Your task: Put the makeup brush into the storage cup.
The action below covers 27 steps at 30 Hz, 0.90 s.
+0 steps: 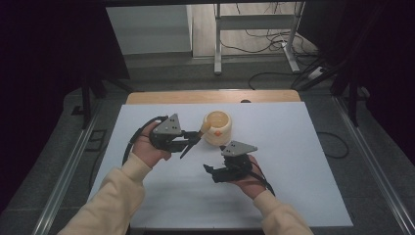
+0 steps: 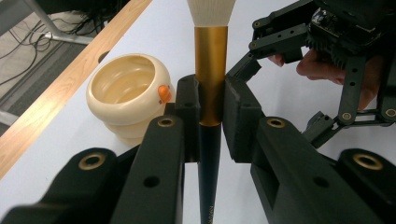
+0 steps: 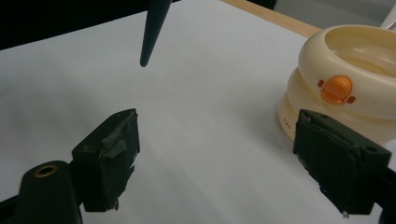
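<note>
Gripping: left tool has its black jaws clamped on the gold metal ferrule of a dark-handled, white-bristled makeup brush; brush held above the white desk, bristles toward the holder
Right tool: jaws wide apart, nothing between them; near the desk's middle, close to the front edge
Cream ribbed round holder with an orange button: upright, nearer the desk's far edge, just beside the left tool

cream ringed plastic pot: on white table sheet, centre-rear | gold-and-black makeup brush: just left of pot | left gripper: left of brush | right gripper: before pot, apart
</note>
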Each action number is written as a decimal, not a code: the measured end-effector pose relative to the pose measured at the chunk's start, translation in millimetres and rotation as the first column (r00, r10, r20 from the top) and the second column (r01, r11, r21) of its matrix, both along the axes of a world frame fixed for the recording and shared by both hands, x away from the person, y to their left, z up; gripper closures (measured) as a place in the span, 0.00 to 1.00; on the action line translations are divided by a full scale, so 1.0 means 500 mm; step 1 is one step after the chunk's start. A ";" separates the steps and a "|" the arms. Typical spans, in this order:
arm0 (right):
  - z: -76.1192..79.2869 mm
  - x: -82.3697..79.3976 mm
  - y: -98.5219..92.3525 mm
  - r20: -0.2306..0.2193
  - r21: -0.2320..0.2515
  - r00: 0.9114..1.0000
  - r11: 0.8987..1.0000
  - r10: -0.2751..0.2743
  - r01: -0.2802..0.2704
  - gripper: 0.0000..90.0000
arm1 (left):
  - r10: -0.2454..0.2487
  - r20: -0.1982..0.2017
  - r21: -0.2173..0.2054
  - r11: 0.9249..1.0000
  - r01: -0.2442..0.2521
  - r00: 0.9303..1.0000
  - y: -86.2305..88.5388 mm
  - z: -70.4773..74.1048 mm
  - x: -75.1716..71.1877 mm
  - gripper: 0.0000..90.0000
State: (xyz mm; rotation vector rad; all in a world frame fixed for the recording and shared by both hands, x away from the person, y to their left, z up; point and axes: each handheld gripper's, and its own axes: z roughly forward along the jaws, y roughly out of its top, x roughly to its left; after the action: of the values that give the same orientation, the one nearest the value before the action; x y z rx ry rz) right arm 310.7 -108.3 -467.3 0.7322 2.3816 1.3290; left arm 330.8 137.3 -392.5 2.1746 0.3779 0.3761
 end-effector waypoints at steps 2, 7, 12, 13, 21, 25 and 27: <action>0.001 0.001 0.002 -0.004 0.011 1.000 1.000 0.000 0.000 0.17 | 0.000 -0.002 -0.004 1.000 0.000 1.000 -0.002 -0.001 0.000 0.87; 0.006 0.001 0.016 0.000 0.046 1.000 0.999 0.015 -0.015 0.21 | -0.011 -0.010 -0.016 1.000 0.011 1.000 -0.008 -0.001 -0.001 0.87; 0.008 0.001 0.027 -0.001 0.068 1.000 0.998 0.014 -0.014 0.22 | -0.025 -0.015 -0.021 0.999 0.025 1.000 -0.019 -0.001 -0.002 0.87; 0.009 0.003 0.030 0.001 0.078 1.000 0.997 0.015 -0.015 0.22 | -0.027 -0.016 -0.022 0.999 0.027 0.999 -0.021 -0.001 -0.003 0.87; 0.016 0.007 0.040 -0.009 0.131 1.000 0.991 0.017 -0.016 0.30 | -0.042 -0.022 -0.049 0.998 0.041 0.999 -0.037 -0.002 -0.005 0.87; 0.015 0.013 0.041 -0.028 0.172 1.000 0.985 0.010 -0.005 0.34 | -0.043 -0.021 -0.070 0.997 0.042 0.999 -0.042 -0.003 -0.006 0.87; 0.014 0.018 0.039 -0.037 0.198 0.999 0.980 0.011 -0.003 0.37 | -0.043 -0.022 -0.087 0.995 0.041 0.999 -0.042 -0.004 -0.006 0.87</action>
State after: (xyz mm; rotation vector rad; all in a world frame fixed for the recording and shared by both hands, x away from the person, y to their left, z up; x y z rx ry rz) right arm 319.5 -89.0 -460.3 0.8102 2.3046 1.5859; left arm 327.7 116.3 -394.4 2.1010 0.3551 0.3053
